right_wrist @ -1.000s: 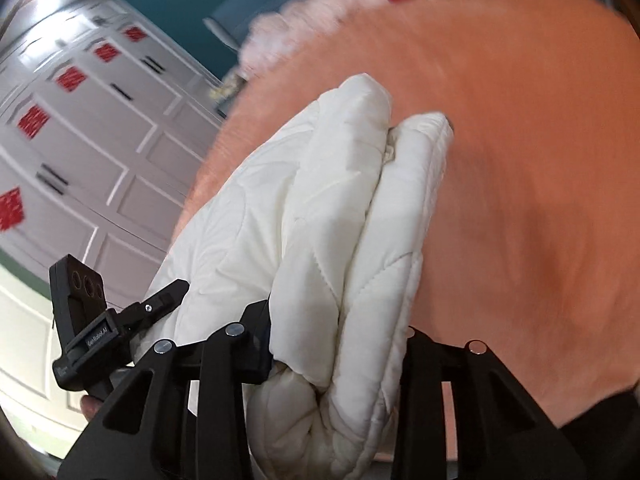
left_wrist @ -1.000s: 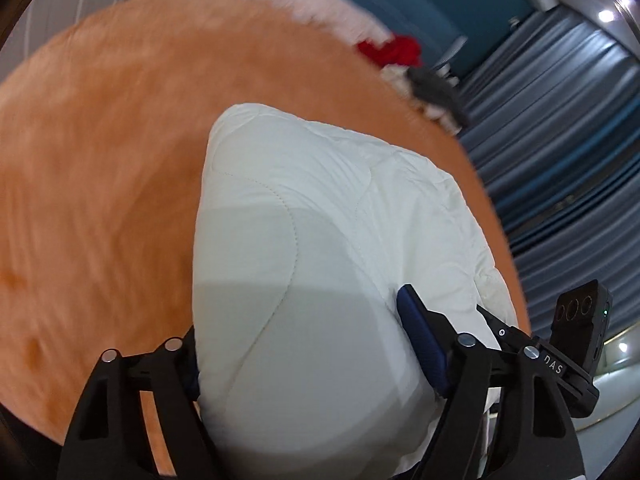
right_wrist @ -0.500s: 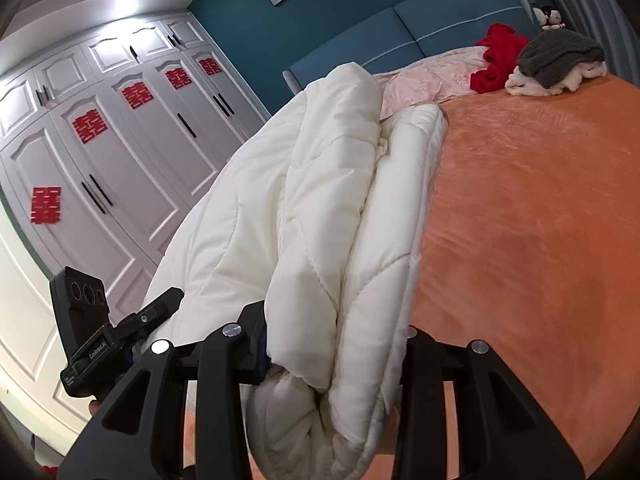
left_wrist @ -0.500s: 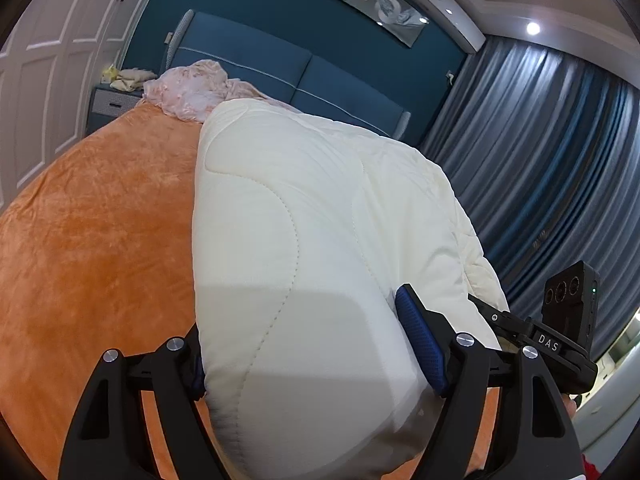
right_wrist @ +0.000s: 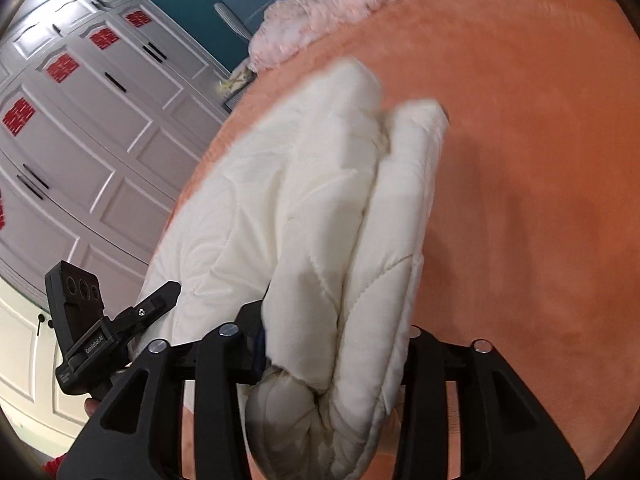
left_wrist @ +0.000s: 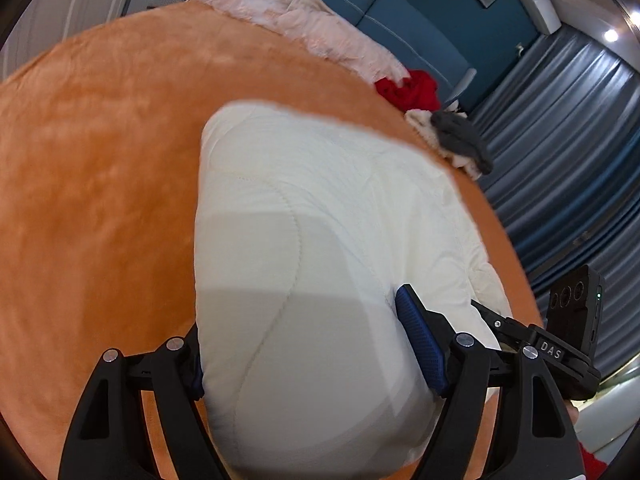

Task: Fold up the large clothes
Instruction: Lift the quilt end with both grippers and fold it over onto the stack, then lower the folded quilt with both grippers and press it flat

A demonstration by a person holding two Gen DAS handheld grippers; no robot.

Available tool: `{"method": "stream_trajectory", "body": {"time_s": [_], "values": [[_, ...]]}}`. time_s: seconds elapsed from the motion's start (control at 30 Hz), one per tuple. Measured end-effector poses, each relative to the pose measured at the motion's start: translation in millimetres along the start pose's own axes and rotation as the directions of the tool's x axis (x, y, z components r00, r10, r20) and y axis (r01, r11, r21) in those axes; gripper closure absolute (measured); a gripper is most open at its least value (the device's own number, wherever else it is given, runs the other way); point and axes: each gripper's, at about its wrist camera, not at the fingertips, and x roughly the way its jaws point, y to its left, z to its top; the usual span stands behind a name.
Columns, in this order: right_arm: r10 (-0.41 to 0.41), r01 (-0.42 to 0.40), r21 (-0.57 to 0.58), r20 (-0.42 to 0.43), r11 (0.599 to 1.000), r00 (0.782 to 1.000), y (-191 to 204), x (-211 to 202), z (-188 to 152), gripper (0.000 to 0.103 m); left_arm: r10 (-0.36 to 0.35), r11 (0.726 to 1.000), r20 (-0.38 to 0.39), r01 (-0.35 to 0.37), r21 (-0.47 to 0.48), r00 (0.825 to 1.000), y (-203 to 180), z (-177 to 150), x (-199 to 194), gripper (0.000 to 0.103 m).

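A large white quilted garment (left_wrist: 320, 248) is bunched in thick folds over the orange bedspread (left_wrist: 92, 184). My left gripper (left_wrist: 300, 352) is shut on one thick end of it; the blue pad (left_wrist: 420, 340) of the right finger presses into the cloth. My right gripper (right_wrist: 332, 360) is shut on the other end of the white quilted garment (right_wrist: 320, 200), where several layers stack between the fingers. The right gripper's body shows in the left wrist view (left_wrist: 572, 320), and the left gripper's body shows in the right wrist view (right_wrist: 92, 320).
A pink blanket (left_wrist: 304, 16), a red cloth (left_wrist: 412, 88) and a grey and cream pile (left_wrist: 460, 140) lie at the bed's head by the blue headboard (left_wrist: 400, 12). White wardrobes (right_wrist: 80, 128) stand on one side, grey curtains (left_wrist: 580, 152) on the other.
Both grippers, still holding the garment, have tilted back down towards the bed after being raised half a second ago. The grip on the cloth is unchanged.
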Motion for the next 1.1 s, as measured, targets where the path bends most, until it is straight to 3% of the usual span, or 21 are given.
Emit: {"method": "stream_trajectory", "body": {"time_s": [0.13,0.3,0.4,0.47,0.5,0.53,0.57,0.63,0.7,0.77,0.83,0.93,1.03,1.1], "values": [[0.013,-0.013,0.065,0.007,0.998,1.0,-13.2,0.9,-2.5,0.041,-0.004,1.0,0.0,0.004,-0.02,1.0,13.3,-12.0,4.3,0.021],[-0.076,0.077,0.097,-0.015,0.992,0.997,-13.6,-40.0,-1.3,0.035,0.047,0.996,-0.021,-0.048,-0.07,0.999,11.2,-7.0,-20.8,0.021],[-0.162,0.161,0.058,0.011,0.985,0.987,1.7,-83.5,-4.8,0.036,0.116,0.993,0.028,-0.115,-0.038,0.993,4.4,-3.8,-67.7,0.021],[-0.232,0.234,-0.021,0.068,0.972,0.97,24.5,-104.9,-0.5,0.047,0.19,0.982,0.087,-0.189,-0.009,0.978,-7.7,2.4,-100.0,0.021],[-0.253,0.259,-0.061,0.09,0.964,0.963,39.1,-109.6,4.4,0.059,0.215,0.976,0.112,-0.217,0.002,0.97,-13.7,7.9,-107.2,0.022],[-0.266,0.275,-0.085,0.1,0.958,0.959,49.7,-109.6,8.6,0.068,0.258,0.964,0.147,-0.264,0.02,0.955,-24.8,15.2,-114.1,0.023],[-0.273,0.285,-0.111,0.114,0.952,0.955,62.6,-107.1,14.7,0.07,0.302,0.949,0.171,-0.313,0.045,0.938,-38.6,22.7,-115.8,0.027],[-0.296,0.326,-0.191,0.172,0.926,0.94,93.4,-94.7,24.7,0.071,0.371,0.914,0.2,-0.395,0.093,0.907,-61.8,36.8,-105.5,0.031],[-0.316,0.361,-0.261,0.198,0.895,0.928,116.8,-69.7,37.6,0.071,0.406,0.889,0.21,-0.438,0.135,0.889,-80.1,48.9,-84.5,0.038],[-0.356,0.4,-0.297,0.191,0.867,0.915,123.4,-37.0,48.1,0.071,0.418,0.884,0.174,-0.444,0.15,0.892,-88.6,60.5,-52.2,0.045],[-0.401,0.444,-0.31,0.194,0.841,0.895,120.4,-10.2,57.5,0.071,0.443,0.874,0.138,-0.461,0.151,0.886,-85.3,66.1,-25.7,0.053],[-0.454,0.482,-0.294,0.16,0.825,0.876,98.7,29.5,61.2,0.071,0.506,0.84,0.099,-0.515,0.172,0.857,-72.1,67.5,23.6,0.055],[-0.439,0.464,-0.281,0.15,0.84,0.886,73.5,54.7,52.8,0.07,0.542,0.815,0.103,-0.551,0.178,0.834,-54.3,57.6,54.5,0.055],[-0.434,0.47,-0.289,0.182,0.834,0.882,68.3,63.3,45.9,0.07,0.544,0.814,0.129,-0.559,0.157,0.829,-47.5,55.1,63.4,0.055]]}}
